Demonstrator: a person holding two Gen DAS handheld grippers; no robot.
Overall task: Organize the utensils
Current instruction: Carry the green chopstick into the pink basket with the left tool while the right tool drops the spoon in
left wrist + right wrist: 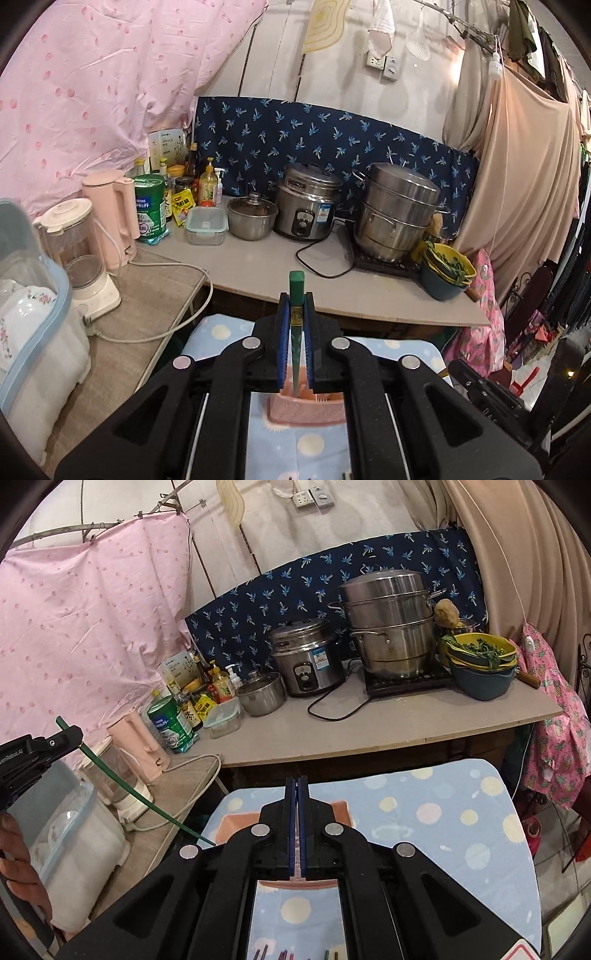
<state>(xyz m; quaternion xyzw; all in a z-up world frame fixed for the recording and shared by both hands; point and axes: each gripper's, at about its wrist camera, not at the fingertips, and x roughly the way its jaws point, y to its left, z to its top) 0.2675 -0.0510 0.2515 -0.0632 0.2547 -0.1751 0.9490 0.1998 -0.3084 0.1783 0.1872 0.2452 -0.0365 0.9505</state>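
My left gripper [296, 306] is shut on a green chopstick [296, 295]. It holds the stick upright, and the lower tip points into a pink utensil basket [306, 413] on the blue dotted cloth. In the right wrist view the left gripper [64, 734] holds the same green chopstick [122, 784] slanting down toward the pink basket [341, 808]. My right gripper [297, 786] is shut with nothing between its pads, above the basket. Several coloured chopstick ends [284, 954] lie on the cloth at the bottom edge.
The counter [369, 295] behind holds a rice cooker [308, 203], a steamer pot [395, 214], a small pot [252, 218], bottles, a pink kettle [110, 218] and a blender [79, 254]. A dish box [22, 295] stands at left. Bowls with greens [480, 661] sit at right.
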